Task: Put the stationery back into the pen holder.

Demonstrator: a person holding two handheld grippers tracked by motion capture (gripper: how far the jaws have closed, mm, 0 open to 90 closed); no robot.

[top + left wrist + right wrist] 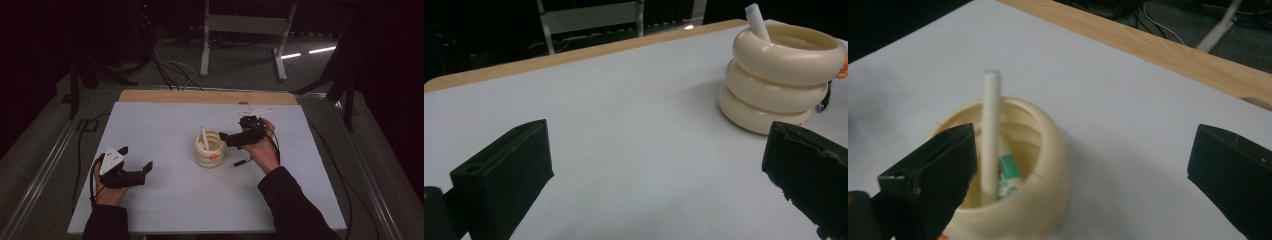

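A person's right gripper (226,139) hovers at the rim of a cream ringed holder (209,149) near the middle of a white table (165,125), its jaws spread wide and gripping nothing. A white pen (204,138) stands tilted inside the holder, its tip rising above the rim; in the right gripper view the pen (989,135) leans against the inner wall beside a green-and-white item (1008,175) lying lower in the cup, too blurred to identify. A dark pen (240,162) lies flat on the table just right of the holder, near the right hand (262,150). The left gripper (134,165) rests well apart at the near left, jaws likewise released and empty, pointed toward the holder (780,75). The work appears to be stowing pens in the holder, with one pen in and the gripper free above it. The dark pen looks to be the next item: the right gripper would need to drop beside the holder, line its jaws across the thin barrel and close low enough to lift it off the table without nudging the holder.
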